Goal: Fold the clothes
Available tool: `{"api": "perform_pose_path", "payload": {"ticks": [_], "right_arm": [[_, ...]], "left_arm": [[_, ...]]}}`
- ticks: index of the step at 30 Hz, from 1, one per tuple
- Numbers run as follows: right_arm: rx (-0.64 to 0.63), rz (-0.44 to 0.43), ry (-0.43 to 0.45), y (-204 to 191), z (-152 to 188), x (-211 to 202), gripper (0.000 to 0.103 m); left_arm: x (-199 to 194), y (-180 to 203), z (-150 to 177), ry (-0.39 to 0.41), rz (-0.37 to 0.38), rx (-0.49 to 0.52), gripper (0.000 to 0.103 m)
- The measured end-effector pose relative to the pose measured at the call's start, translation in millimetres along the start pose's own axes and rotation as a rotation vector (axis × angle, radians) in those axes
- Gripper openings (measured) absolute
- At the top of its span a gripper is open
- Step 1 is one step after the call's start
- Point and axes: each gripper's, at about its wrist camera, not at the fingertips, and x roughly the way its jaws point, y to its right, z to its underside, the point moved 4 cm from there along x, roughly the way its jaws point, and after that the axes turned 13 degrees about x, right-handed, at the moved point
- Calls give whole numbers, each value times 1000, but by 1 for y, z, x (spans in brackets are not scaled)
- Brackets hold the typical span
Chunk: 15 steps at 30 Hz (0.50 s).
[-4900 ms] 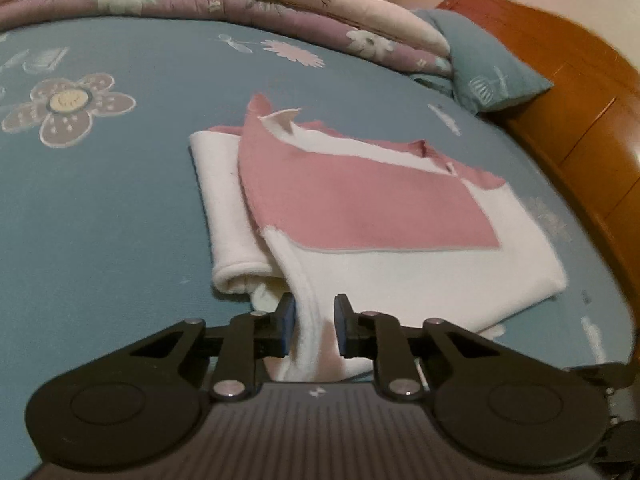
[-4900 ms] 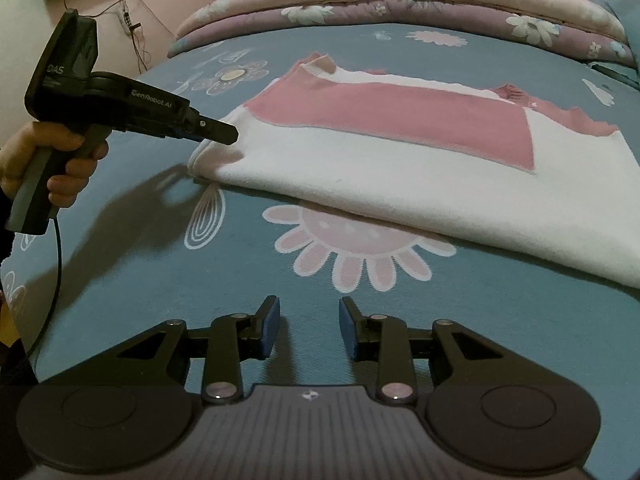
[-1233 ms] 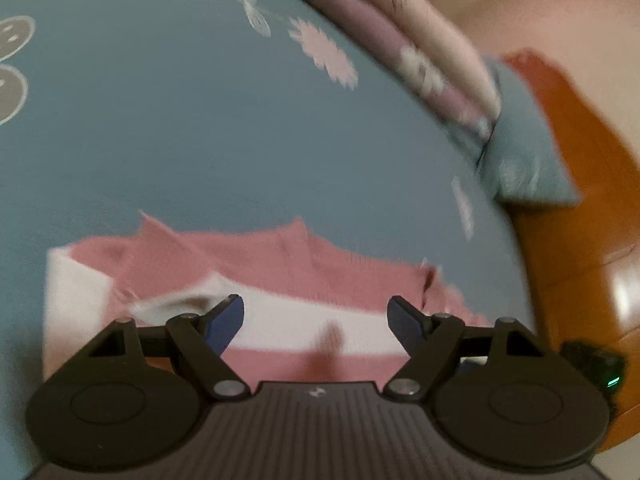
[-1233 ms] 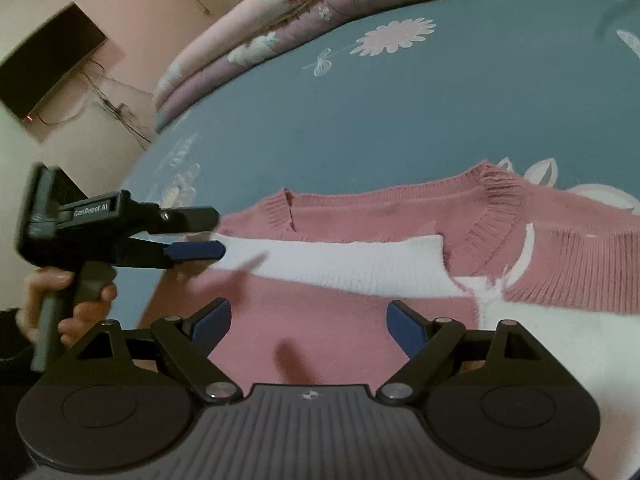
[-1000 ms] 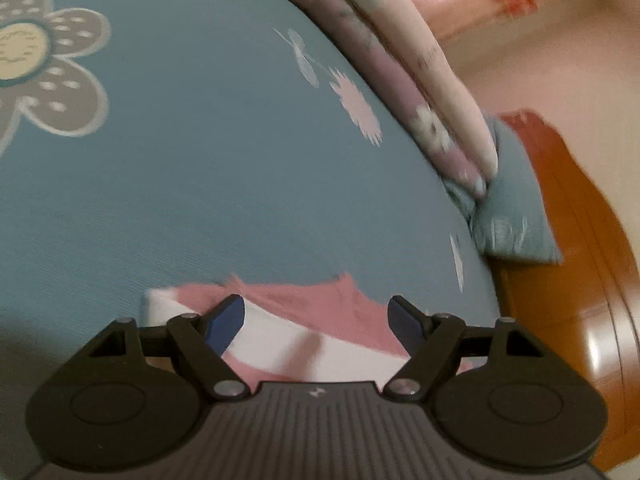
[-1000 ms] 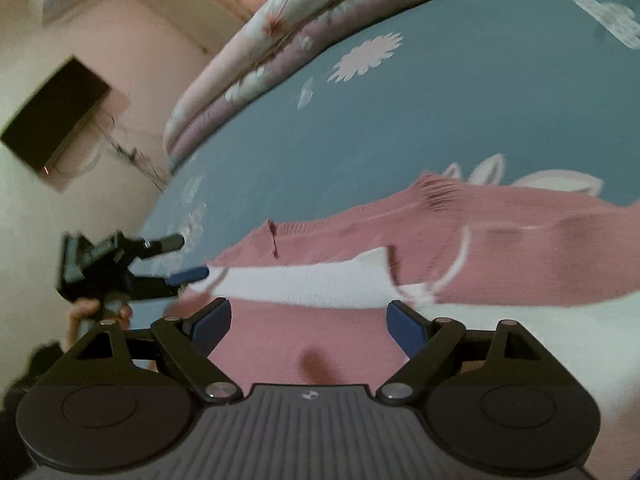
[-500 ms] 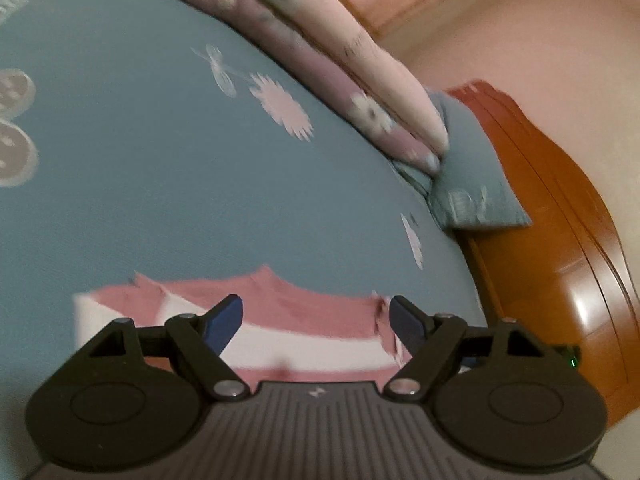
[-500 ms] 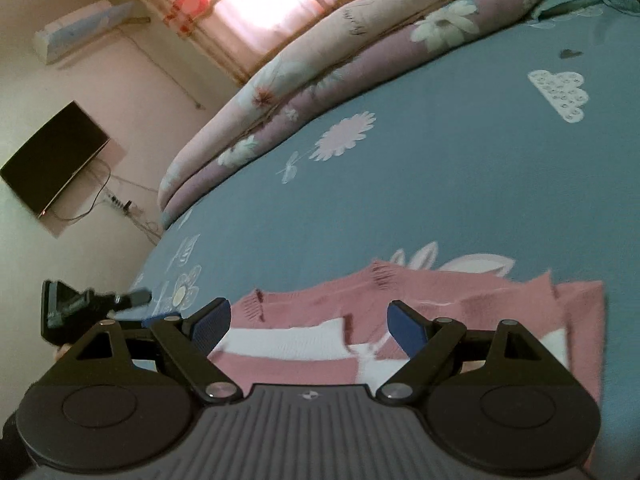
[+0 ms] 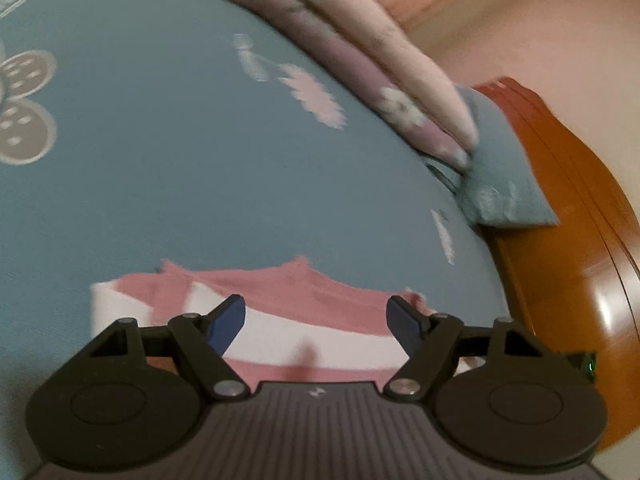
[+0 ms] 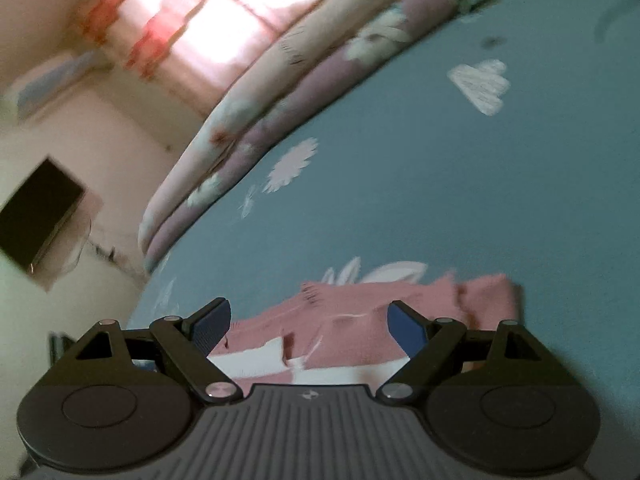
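Lying flat on the blue bedsheet (image 9: 192,168), the pink and white sweater (image 9: 304,292) sat low in both wrist views, just beyond the fingertips, with its ribbed pink edge toward the far side of the bed. It looked like soft knit: light, limp and likely to sag or slide out of shape if lifted from one point, so it would probably handle best when pinched at two well-separated spots along one edge or at the corners of a folded layer, taking every layer together. The pink ribbed hem and cuff seemed thicker and a firmer place to take hold than the thin white middle. The left gripper (image 9: 316,318) stood with its jaws spread wide, nothing between the blue pads, and it hung above the cloth without pressing on it as far as the blurred picture let one judge. The right gripper (image 10: 308,322) was likewise spread wide and empty over the sweater (image 10: 360,312). A folded flowered quilt (image 10: 256,120) lay well apart.
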Motion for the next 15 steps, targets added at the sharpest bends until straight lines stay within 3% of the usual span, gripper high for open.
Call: {"api": "perform_pose_path", "payload": {"ticks": [4,6,7,10,15], "right_arm": [[-22,117,-45,11,-2,25,90],[-22,140,-24,18,-6,27,88],[-6,157,-3,19,-9,23,88],[-45,195,0,1,-5,1,90],[-85,84,-120,-34,43,-36,103]], "left_arm": [[7,-6,6,-24,-65,2,79],[7,-16,11,-25,-124,-7,72],[7,-20,13,-26,-153,-11,66],[-13,-5,12,-19,-201,47,66],[-38,49,39,-64,-13,90,73]]}}
